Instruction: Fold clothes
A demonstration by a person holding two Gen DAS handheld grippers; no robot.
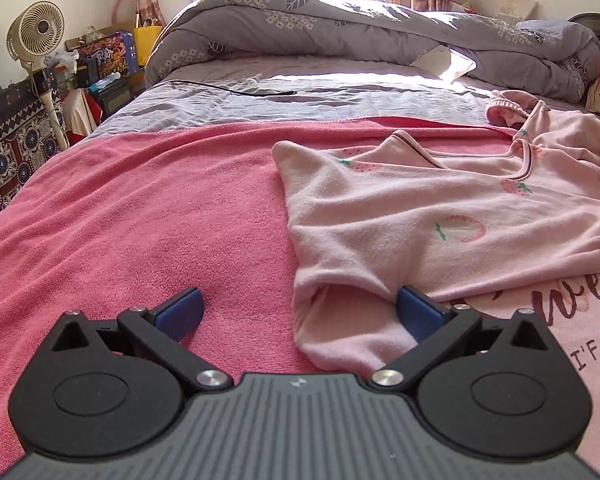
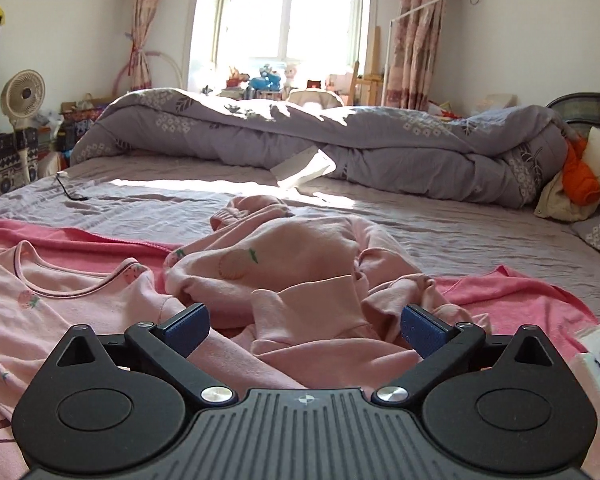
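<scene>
A pale pink strawberry-print top (image 1: pixel 428 216) lies on a pink towel (image 1: pixel 140 216) on the bed. Its folded left sleeve (image 1: pixel 340 320) lies between the blue pads of my left gripper (image 1: pixel 300 312), which is open and holds nothing. In the right wrist view the same top (image 2: pixel 60 304) is at the left, and a bunched pink sleeve and cuff (image 2: pixel 312 312) lie between the pads of my right gripper (image 2: pixel 306 330), also open. A second crumpled pink piece (image 2: pixel 292 248) lies just beyond.
A rolled grey quilt (image 2: pixel 340 140) lies across the far bed. A black cable (image 1: pixel 236 90) lies on the grey sheet. A pink printed cloth (image 1: pixel 560 328) is under the top. A fan (image 1: pixel 36 36) and boxes stand at the left. Orange and cream cushions (image 2: pixel 580 184) are at right.
</scene>
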